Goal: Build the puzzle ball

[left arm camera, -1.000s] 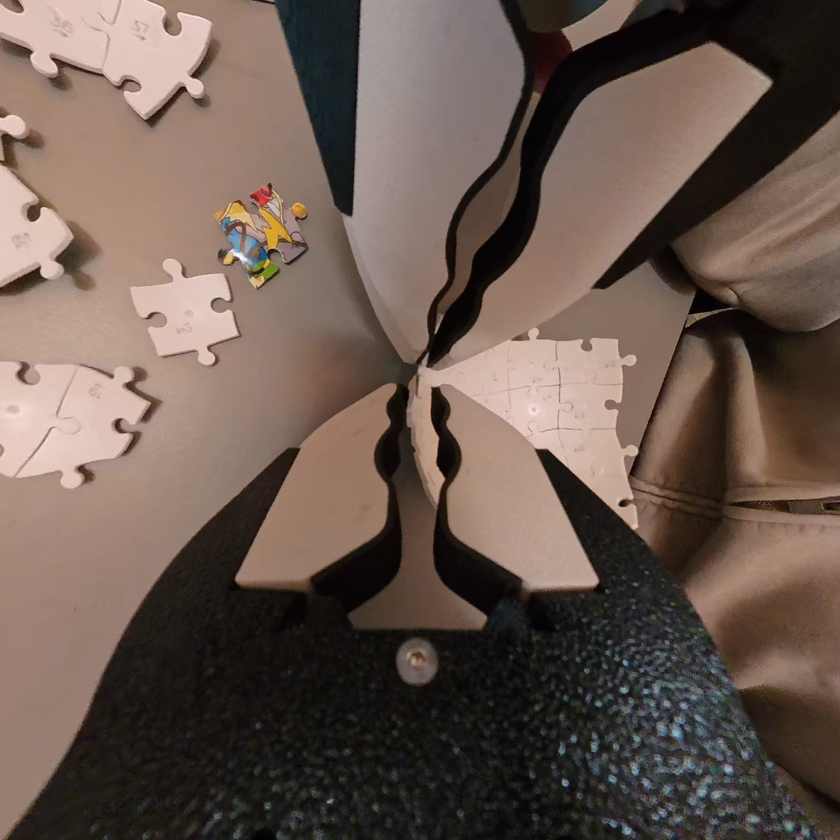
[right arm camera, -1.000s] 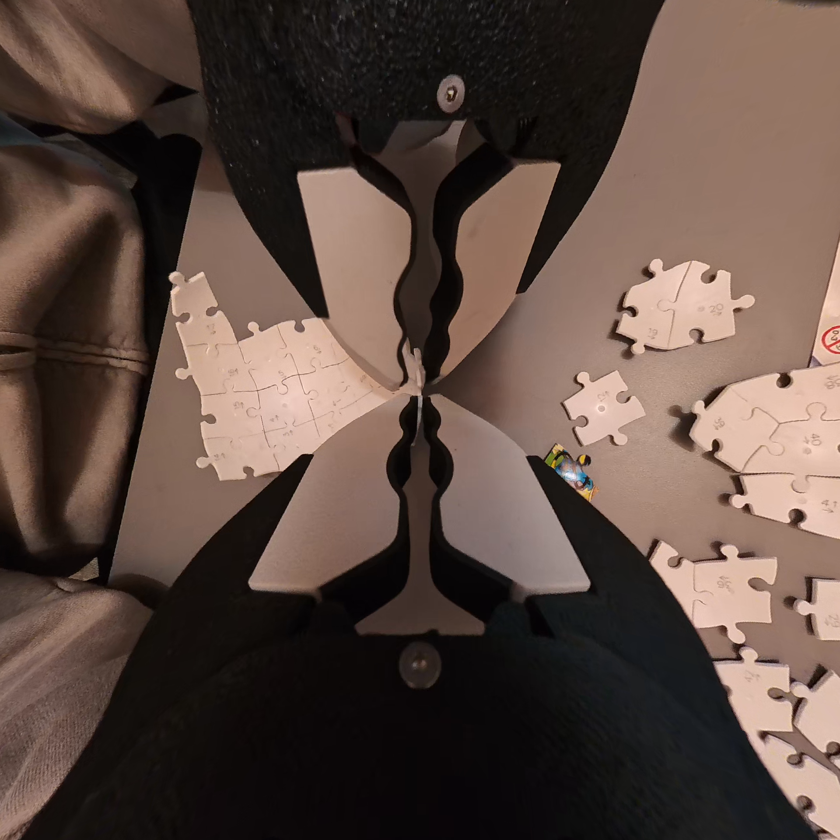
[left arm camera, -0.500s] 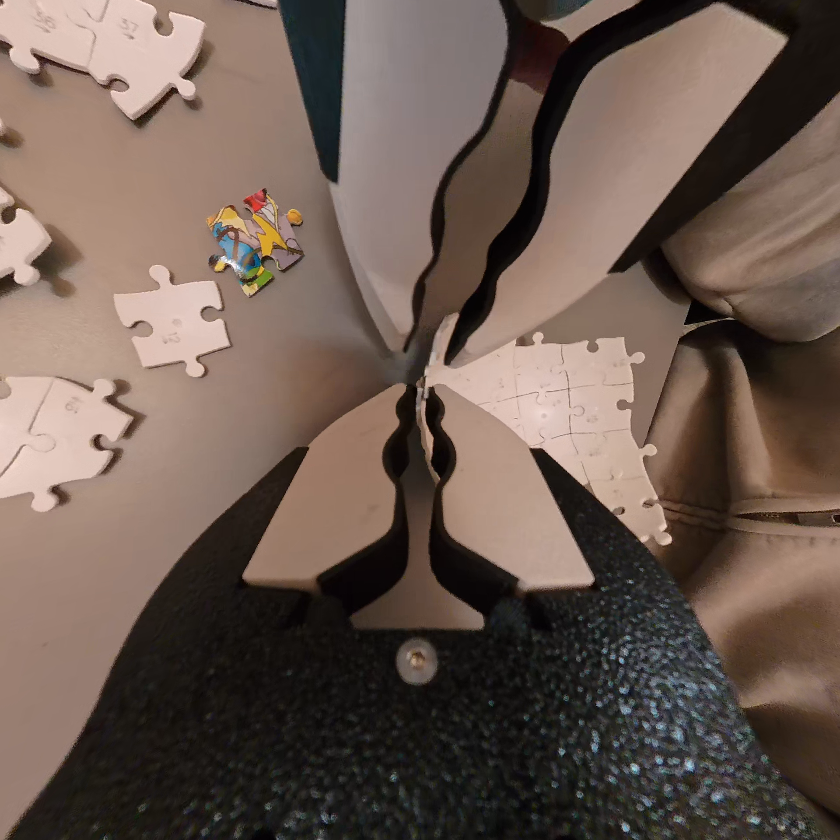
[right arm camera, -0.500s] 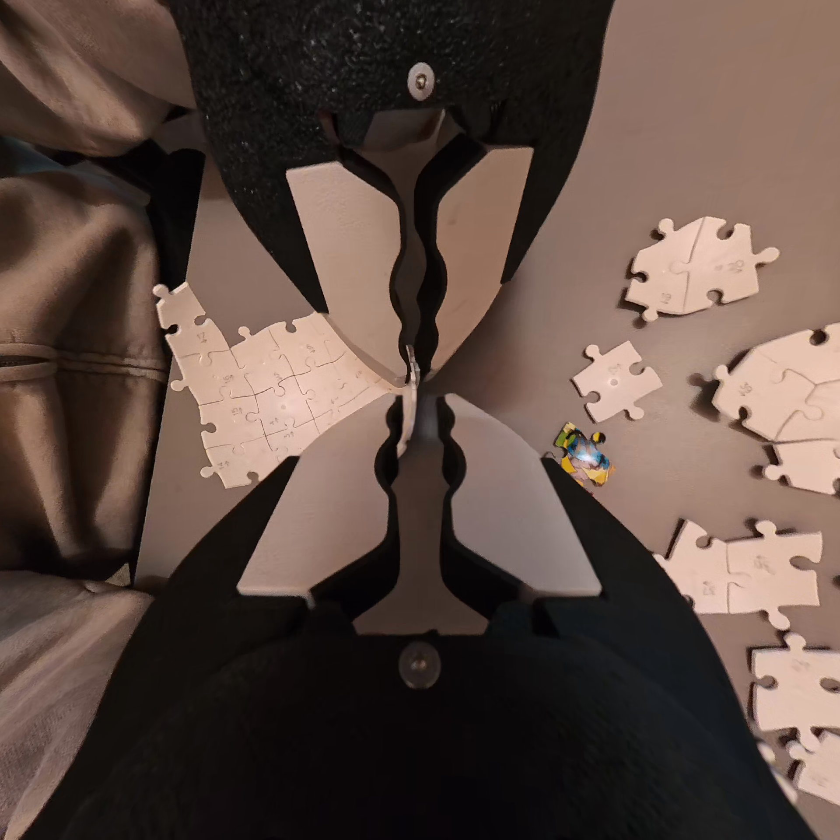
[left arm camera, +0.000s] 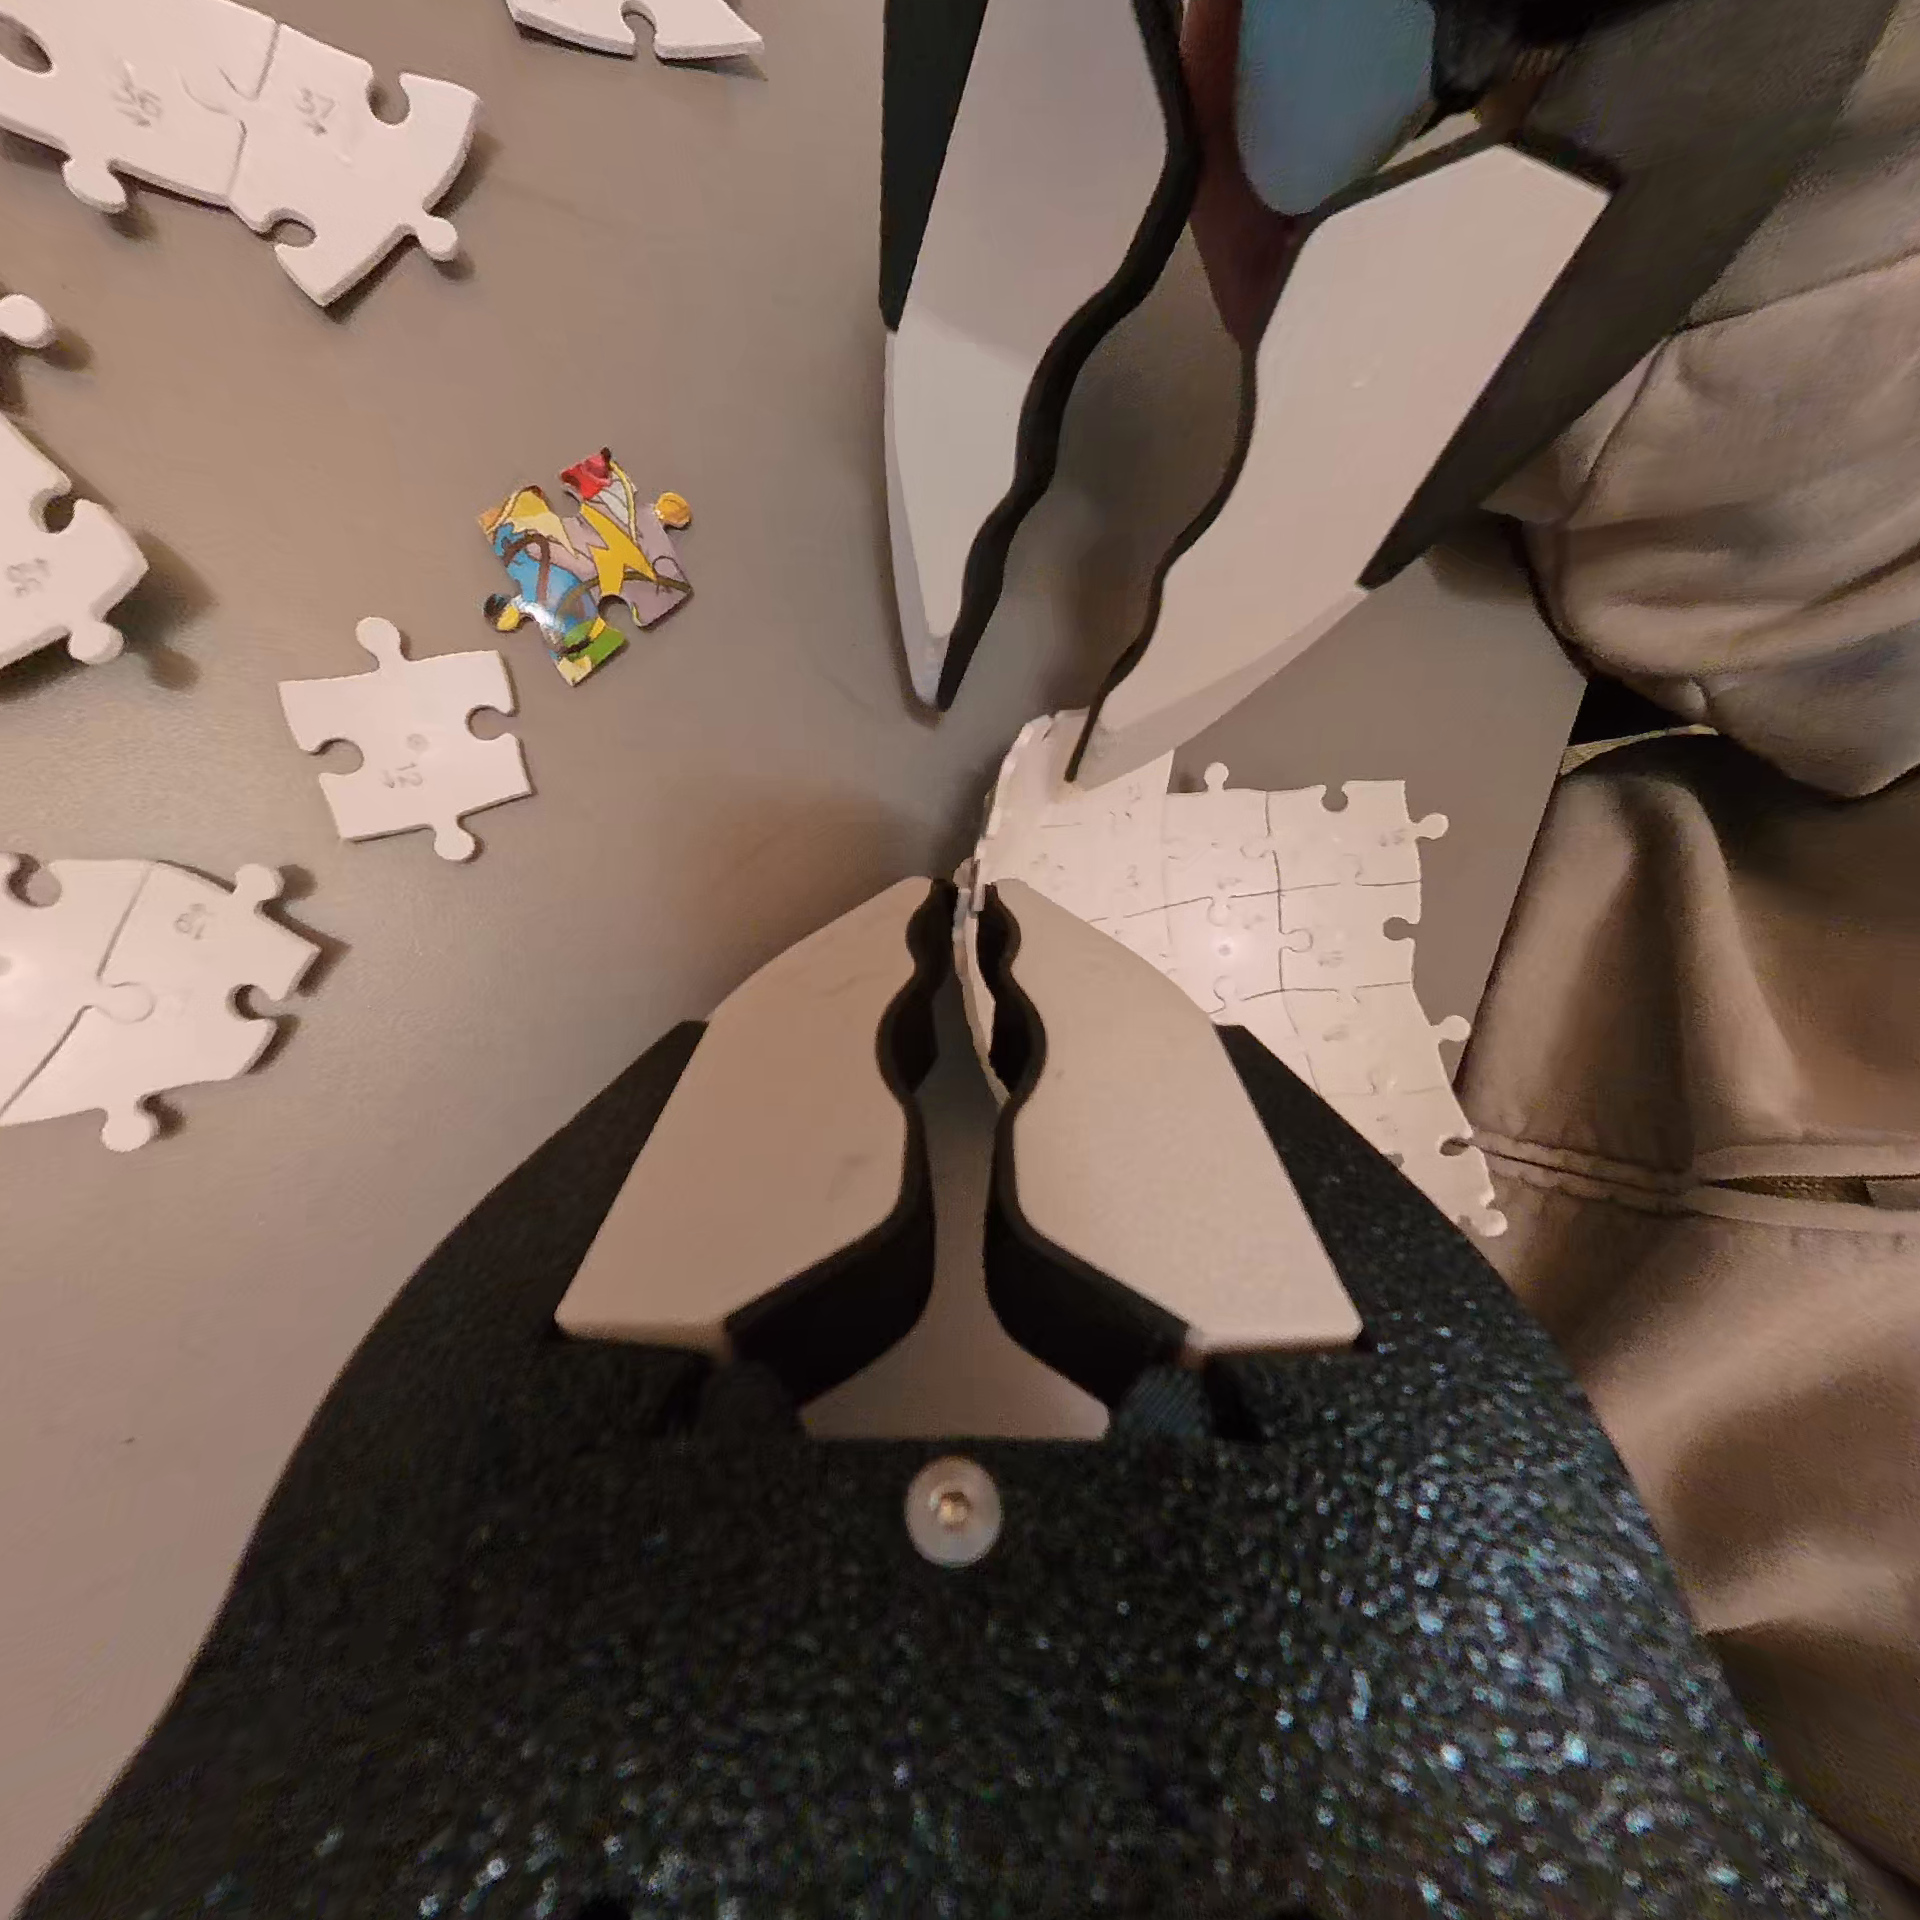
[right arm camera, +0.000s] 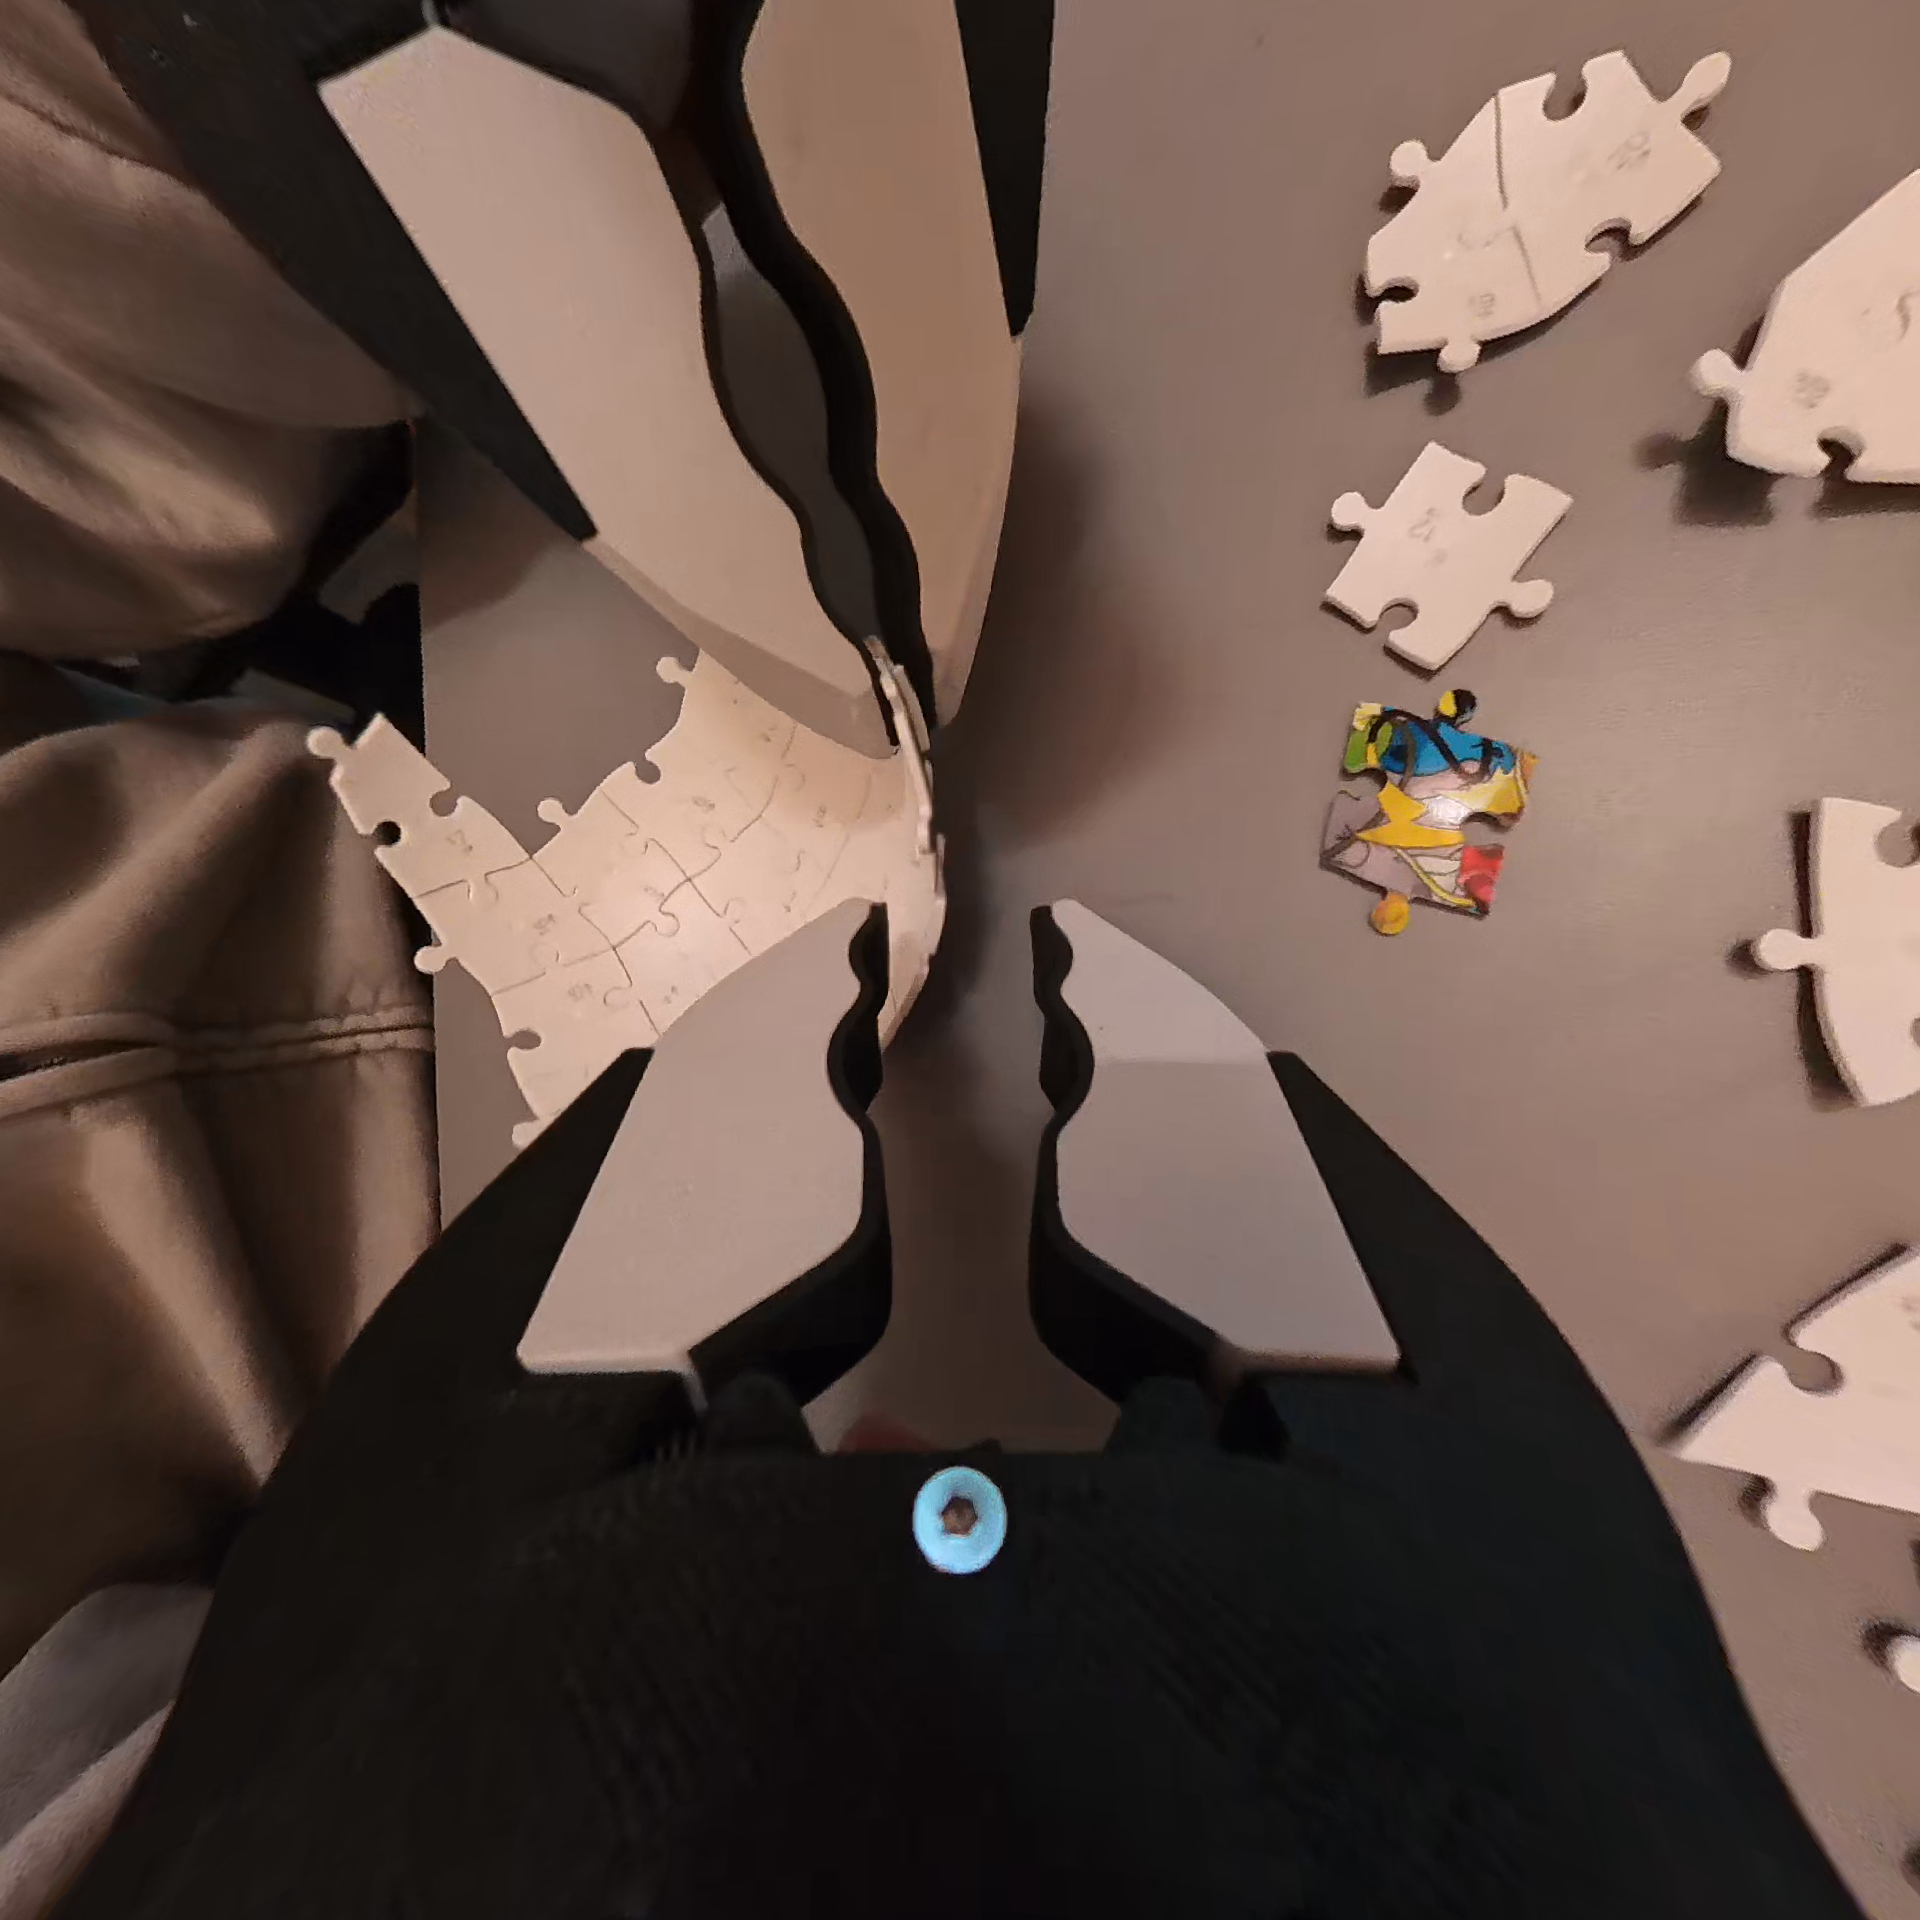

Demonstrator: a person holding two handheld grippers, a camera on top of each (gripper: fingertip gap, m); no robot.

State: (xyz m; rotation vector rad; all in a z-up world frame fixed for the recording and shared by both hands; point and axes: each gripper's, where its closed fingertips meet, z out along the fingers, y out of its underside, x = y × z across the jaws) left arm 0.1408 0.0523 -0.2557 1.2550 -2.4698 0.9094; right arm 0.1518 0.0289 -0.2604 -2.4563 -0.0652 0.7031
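A curved white section of joined puzzle pieces (left arm camera: 1288, 925) (right arm camera: 665, 883) is held above the grey table, inner side toward me. My left gripper (left arm camera: 964, 894) is shut on its edge; it also shows at the top of the right wrist view (right arm camera: 899, 686), still pinching that edge. My right gripper (right arm camera: 956, 920) is open, its left finger beside the section's rim, nothing between its jaws. In the left wrist view it comes down from the top (left arm camera: 1003, 727), open, one fingertip resting on the section.
A colourful single piece lies face up on the table (left arm camera: 587, 571) (right arm camera: 1429, 821). A white single piece (left arm camera: 410, 743) (right arm camera: 1444, 556) lies by it. Several joined white groups (left arm camera: 145, 987) (right arm camera: 1538, 208) lie around. A person's tan clothing (left arm camera: 1714, 1143) borders the table edge.
My right gripper has opened and let go of the section's edge, then drawn back a little. The left gripper keeps its hold; the section has tilted slightly.
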